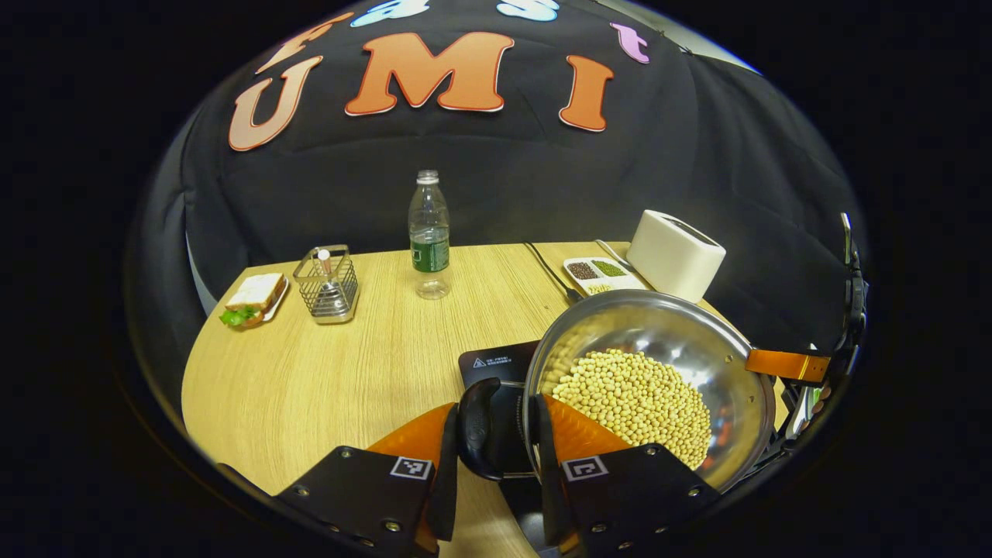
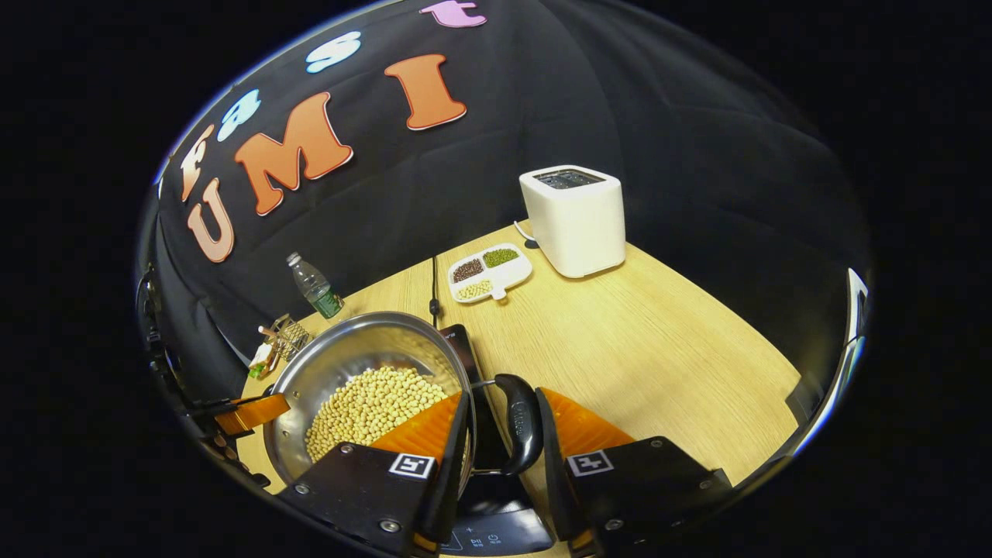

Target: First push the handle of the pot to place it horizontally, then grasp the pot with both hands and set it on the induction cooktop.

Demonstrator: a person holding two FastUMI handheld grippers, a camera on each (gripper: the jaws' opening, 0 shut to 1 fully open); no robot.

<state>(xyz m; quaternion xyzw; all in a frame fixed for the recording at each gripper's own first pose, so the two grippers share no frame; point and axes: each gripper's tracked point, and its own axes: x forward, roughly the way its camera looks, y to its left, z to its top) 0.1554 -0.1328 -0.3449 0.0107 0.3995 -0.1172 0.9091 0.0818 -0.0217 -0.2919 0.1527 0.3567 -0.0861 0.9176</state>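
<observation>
Left gripper view: the left gripper [image 1: 494,434] is closed on the pot's near black handle [image 1: 479,426], one finger on the outer side of the handle, the other just inside the rim. The steel pot [image 1: 659,333] holds a heap of soybeans [image 1: 635,403] and sits over the black induction cooktop [image 1: 496,364]; whether it rests on the glass or hangs just above cannot be told. Across the pot, the other gripper's finger [image 1: 787,364] sits at the far rim.

Right gripper view: the right gripper [image 2: 504,434] is closed the same way on the opposite handle [image 2: 521,422], one finger inside the rim, the other outside the loop. The cooktop's control panel shows beneath the fingers.

On the wooden table [image 1: 372,364]: a sandwich on a plate [image 1: 252,298] at the far left, a wire holder [image 1: 327,283] beside it, a clear water bottle [image 1: 428,232] in the middle, a divided dish of beans [image 2: 490,273] and a white toaster [image 2: 575,218] at the far right.
</observation>
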